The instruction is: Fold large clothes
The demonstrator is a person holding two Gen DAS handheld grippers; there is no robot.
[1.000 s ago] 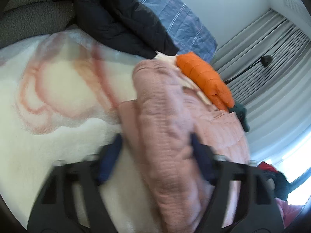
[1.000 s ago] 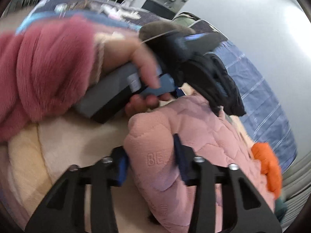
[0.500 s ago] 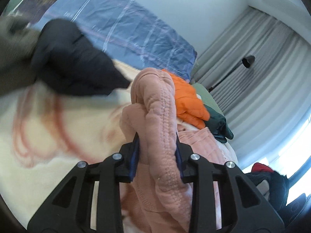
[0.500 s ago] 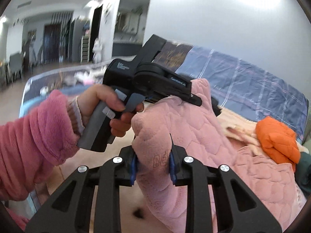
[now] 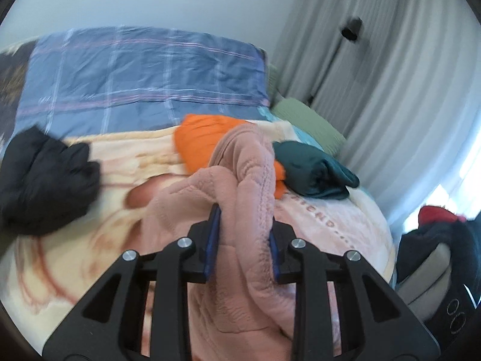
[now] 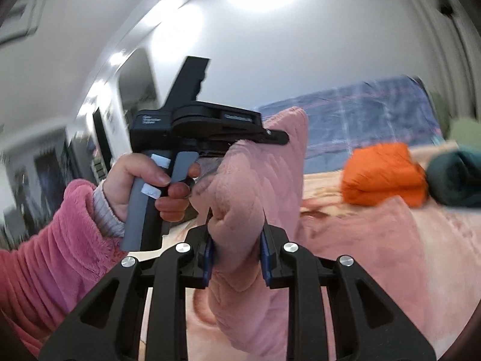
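Note:
A pink quilted garment (image 5: 249, 198) is lifted off the bed by both grippers. My left gripper (image 5: 243, 225) is shut on a thick fold of it; the rest hangs below. My right gripper (image 6: 236, 231) is shut on another fold of the same garment (image 6: 258, 180). In the right wrist view the left gripper (image 6: 210, 126) and the hand in a pink fleece sleeve (image 6: 141, 183) are just beyond, close to my right one, holding the cloth's upper edge.
A cream and pink blanket (image 5: 72, 240) covers the bed. On it lie a folded orange garment (image 5: 204, 138), a dark green one (image 5: 312, 174) and a black one (image 5: 45, 180). A blue plaid cover (image 5: 141, 81) lies behind. Grey curtains (image 5: 399, 90) hang right.
Both grippers closed on the pink garment and raised it off the bed. The views tilted up from the blanket toward the far wall and curtains.

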